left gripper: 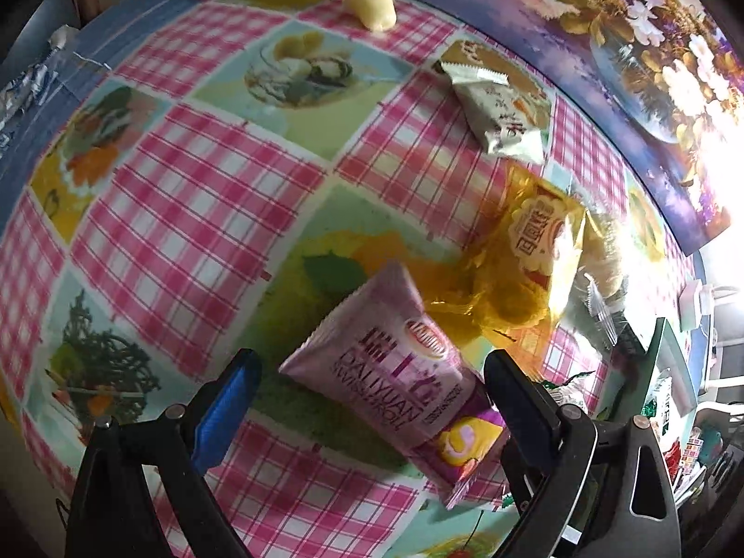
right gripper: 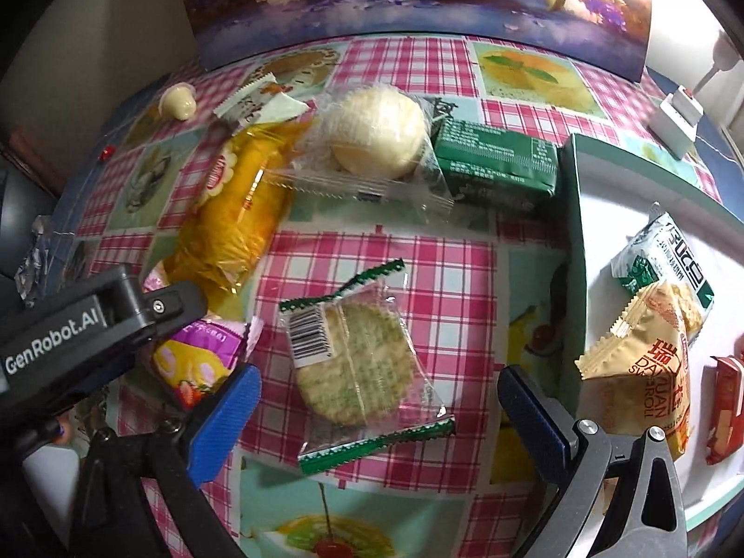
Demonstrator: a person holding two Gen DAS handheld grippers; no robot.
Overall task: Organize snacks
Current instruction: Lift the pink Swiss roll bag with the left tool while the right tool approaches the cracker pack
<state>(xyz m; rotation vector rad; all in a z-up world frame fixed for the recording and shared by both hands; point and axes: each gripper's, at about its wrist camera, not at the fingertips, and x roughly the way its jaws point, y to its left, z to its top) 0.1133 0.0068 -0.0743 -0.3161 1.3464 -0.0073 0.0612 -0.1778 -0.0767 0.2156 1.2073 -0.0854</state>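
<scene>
A purple Swiss roll packet (left gripper: 400, 358) lies on the checked tablecloth (left gripper: 186, 195) between the fingers of my open left gripper (left gripper: 372, 362), closer to its right finger. In the right wrist view the same purple packet (right gripper: 200, 358) shows under the left gripper's body (right gripper: 93, 311). My right gripper (right gripper: 379, 381) is open, low over a clear, green-edged cracker packet (right gripper: 358, 362) that lies between its fingers. At the right stands a white tray (right gripper: 576, 232) with a green rim.
A yellow packet (right gripper: 237, 214), a clear-wrapped round pastry (right gripper: 376, 130), a green packet (right gripper: 497, 167), a grey-green packet (left gripper: 497, 111) and a jelly cup (left gripper: 372, 9) lie further back. The tray holds a green-white packet (right gripper: 660, 255), a cream roll packet (right gripper: 641, 372) and a red packet (right gripper: 725, 400). A floral picture (right gripper: 418, 0) stands at the back.
</scene>
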